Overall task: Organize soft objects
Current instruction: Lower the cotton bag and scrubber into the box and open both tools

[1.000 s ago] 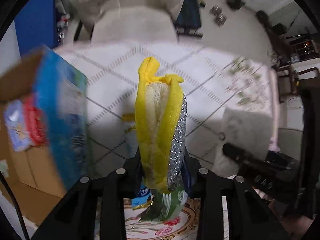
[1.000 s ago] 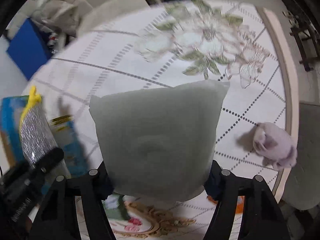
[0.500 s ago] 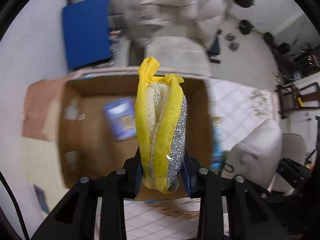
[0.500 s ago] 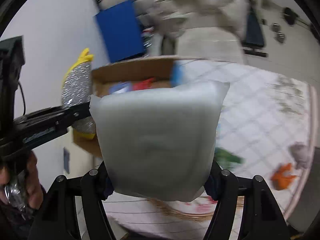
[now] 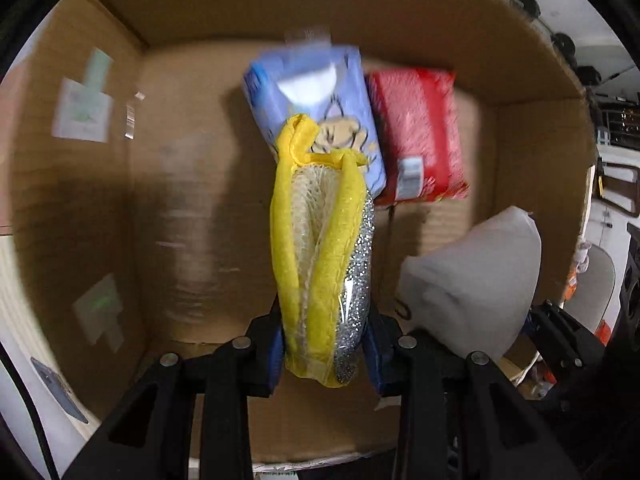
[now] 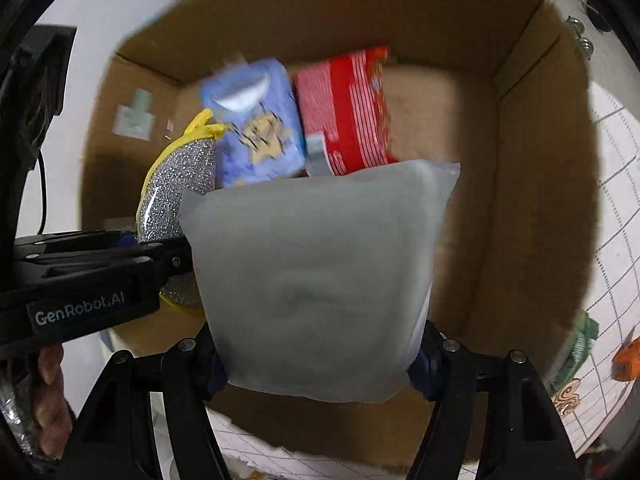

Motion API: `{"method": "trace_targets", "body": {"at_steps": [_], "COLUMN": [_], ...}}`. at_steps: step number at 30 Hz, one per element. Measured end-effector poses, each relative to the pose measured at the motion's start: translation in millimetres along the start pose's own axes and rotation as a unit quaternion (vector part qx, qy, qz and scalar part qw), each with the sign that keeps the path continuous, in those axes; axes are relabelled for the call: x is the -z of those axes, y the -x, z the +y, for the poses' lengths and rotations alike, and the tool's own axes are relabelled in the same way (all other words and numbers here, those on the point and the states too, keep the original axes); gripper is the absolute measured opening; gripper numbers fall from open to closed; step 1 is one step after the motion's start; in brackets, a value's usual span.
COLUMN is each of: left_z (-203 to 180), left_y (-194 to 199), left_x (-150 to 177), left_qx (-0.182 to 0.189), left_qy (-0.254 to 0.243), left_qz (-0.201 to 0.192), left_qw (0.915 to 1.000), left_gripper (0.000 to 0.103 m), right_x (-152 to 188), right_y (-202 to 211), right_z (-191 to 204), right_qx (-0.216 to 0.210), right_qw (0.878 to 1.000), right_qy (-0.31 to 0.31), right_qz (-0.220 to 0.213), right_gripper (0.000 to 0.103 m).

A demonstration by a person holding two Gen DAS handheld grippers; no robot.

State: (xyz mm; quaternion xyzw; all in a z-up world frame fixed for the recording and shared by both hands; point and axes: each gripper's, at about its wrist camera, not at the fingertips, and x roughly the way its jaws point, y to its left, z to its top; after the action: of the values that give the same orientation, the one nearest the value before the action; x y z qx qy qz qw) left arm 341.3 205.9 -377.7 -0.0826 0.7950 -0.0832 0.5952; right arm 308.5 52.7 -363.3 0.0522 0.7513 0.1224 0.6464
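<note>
My left gripper [image 5: 324, 354] is shut on a yellow and silver glitter sponge [image 5: 320, 248] and holds it over the open cardboard box [image 5: 100, 208]. My right gripper [image 6: 316, 356] is shut on a grey-white soft pillow pack [image 6: 320, 276], also over the box [image 6: 532, 200]. The pillow shows at the right in the left wrist view [image 5: 472, 284]. The sponge [image 6: 180, 184] and the left gripper's body [image 6: 88, 280] show at the left in the right wrist view. A blue tissue pack [image 5: 320, 96] and a red pack [image 5: 416, 132] lie on the box floor.
A white patterned cloth [image 6: 612, 240] covers the table right of the box. A green object [image 6: 580, 344] and an orange object [image 6: 628, 360] lie on it. A chair [image 5: 592, 288] stands to the right.
Both grippers have swung from the table cloth to above the cardboard box and closer in, each still holding its object. The box interior now fills both views.
</note>
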Motion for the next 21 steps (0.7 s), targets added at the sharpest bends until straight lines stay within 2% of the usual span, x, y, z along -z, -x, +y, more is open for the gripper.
{"method": "trace_targets", "body": {"at_steps": [7,12,14,16,18,21], "left_z": [1,1,1,-1,-2,-6], "left_y": [-27,-35,-29,-15,1,27], "left_x": [0,3,7,12,14,27], "left_qx": [0.021,0.017,0.011,-0.001,-0.008,-0.027], "left_qy": [-0.001,0.007,0.008,0.005,0.006,0.011], "left_qz": [0.026,0.042,0.036,0.014,-0.006,-0.047], "left_qw": [0.9995,0.999,0.9993,0.9999,0.9999,0.9985], "left_gripper": [0.032,0.035,0.044,0.068,0.078,0.09], "right_x": [2,-1,-7,-11,-12,-14], "right_y": [-31,-36,-37,-33,-23,-3], "right_z": [2,5,9,15,19,23], "right_qx": [0.01,0.017,0.022,0.024,0.026,0.042], "right_qw": [1.0,1.0,0.999,0.999,0.999,0.999], "right_qy": [0.0,0.009,0.014,0.015,0.019,0.019], "right_qz": [0.017,0.019,0.021,0.023,0.017,-0.001], "right_gripper": [0.072,0.076,0.081,0.09,0.1,0.103]}}
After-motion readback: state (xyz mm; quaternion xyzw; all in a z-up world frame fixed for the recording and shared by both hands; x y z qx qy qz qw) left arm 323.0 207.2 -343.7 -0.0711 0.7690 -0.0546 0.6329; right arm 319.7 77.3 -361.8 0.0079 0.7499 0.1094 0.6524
